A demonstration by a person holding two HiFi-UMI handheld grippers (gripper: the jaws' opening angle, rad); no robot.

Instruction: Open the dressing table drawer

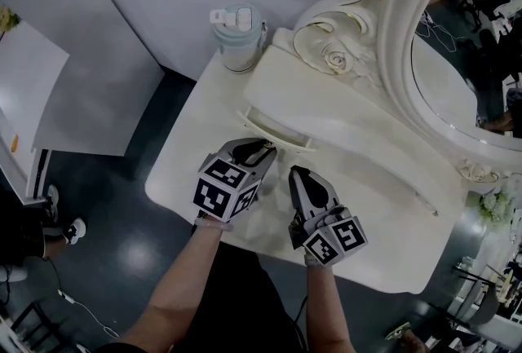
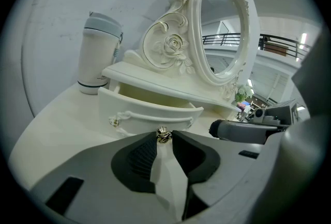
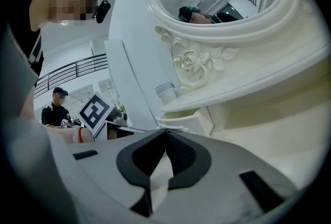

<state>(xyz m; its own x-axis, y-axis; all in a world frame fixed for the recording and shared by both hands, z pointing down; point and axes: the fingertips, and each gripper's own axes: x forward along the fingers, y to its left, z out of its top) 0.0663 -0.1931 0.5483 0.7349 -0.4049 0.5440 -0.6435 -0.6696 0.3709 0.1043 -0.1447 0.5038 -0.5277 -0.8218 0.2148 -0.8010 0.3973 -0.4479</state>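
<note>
The cream dressing table (image 1: 383,205) has its small drawer (image 1: 276,130) pulled out from under the raised shelf. In the left gripper view the drawer (image 2: 150,109) shows its hollow inside behind the curved front. A small gold knob (image 2: 163,135) of the drawer's handle sits pinched between the tips of my left gripper (image 2: 164,134). From the head view my left gripper (image 1: 265,152) reaches the drawer front. My right gripper (image 1: 295,174) hovers over the tabletop just right of it, jaws together and empty; its tips (image 3: 165,132) meet in its own view.
A lidded pale cup (image 1: 239,37) stands at the table's back left corner, beside the drawer (image 2: 98,55). The oval mirror (image 1: 457,58) with its carved rose frame rises behind the shelf. A white side table (image 1: 24,99) stands to the left. A person (image 3: 57,109) stands in the distance.
</note>
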